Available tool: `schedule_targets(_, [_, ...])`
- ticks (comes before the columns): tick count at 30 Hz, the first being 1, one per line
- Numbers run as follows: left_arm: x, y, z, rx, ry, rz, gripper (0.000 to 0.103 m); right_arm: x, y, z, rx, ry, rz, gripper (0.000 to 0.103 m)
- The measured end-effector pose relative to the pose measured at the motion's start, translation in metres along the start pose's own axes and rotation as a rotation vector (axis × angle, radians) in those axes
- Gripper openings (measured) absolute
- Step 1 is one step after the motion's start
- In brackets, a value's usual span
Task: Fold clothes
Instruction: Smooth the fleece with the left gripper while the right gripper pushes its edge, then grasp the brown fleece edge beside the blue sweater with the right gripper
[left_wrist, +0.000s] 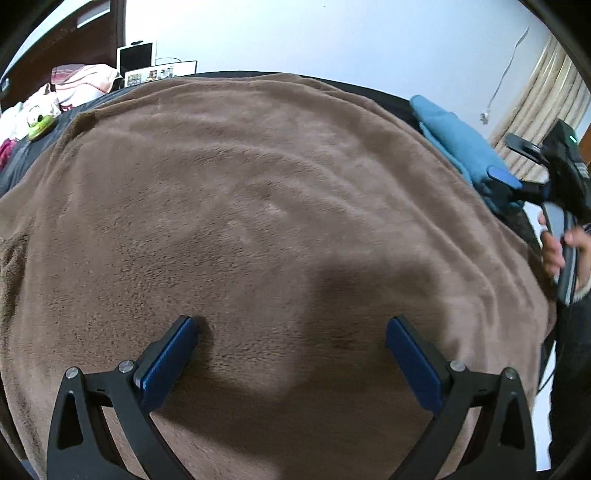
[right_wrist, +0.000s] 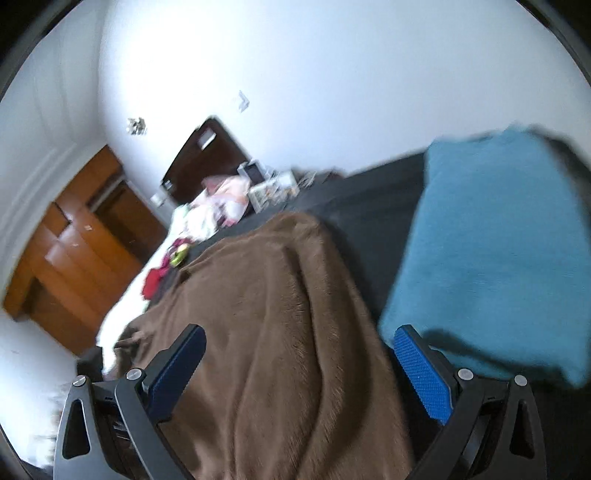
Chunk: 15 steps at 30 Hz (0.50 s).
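A brown fleece blanket (left_wrist: 258, 184) lies spread flat over the bed and fills the left wrist view. My left gripper (left_wrist: 291, 321) hovers open just above its near part, nothing between the fingers. A folded blue garment (left_wrist: 454, 136) lies at the blanket's far right edge. My right gripper (left_wrist: 502, 155) is beside it, held by a person's hand (left_wrist: 554, 251). In the blurred right wrist view the right gripper (right_wrist: 299, 332) is open over the brown blanket (right_wrist: 277, 295). The blue garment (right_wrist: 491, 240) lies just outside its right finger (right_wrist: 421, 369).
A pile of pink and white clothes (left_wrist: 74, 85) and a green toy (left_wrist: 40, 127) sit at the bed's far left on the dark sheet (right_wrist: 369, 206). A screen (left_wrist: 136, 57) stands behind them. A curtain (left_wrist: 546, 92) hangs at right. A wooden wardrobe (right_wrist: 74, 251) stands beyond the bed.
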<state>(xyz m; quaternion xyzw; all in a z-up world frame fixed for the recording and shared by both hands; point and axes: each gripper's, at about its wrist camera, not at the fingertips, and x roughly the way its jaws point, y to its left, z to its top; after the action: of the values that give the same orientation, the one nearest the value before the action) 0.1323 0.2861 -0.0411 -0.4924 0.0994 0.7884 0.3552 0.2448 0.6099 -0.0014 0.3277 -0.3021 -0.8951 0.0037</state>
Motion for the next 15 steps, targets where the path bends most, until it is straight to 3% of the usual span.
schedule_targets(7, [0.007, 0.000, -0.001, 0.038, -0.023, 0.050, 0.103, 0.012, -0.035, 0.025, 0.002, -0.014, -0.169, 0.102])
schedule_targets(15, [0.011, -0.007, -0.007, 0.109, -0.062, 0.105, 0.103, 0.016, -0.073, 0.051, -0.139, -0.003, -0.554, 0.102])
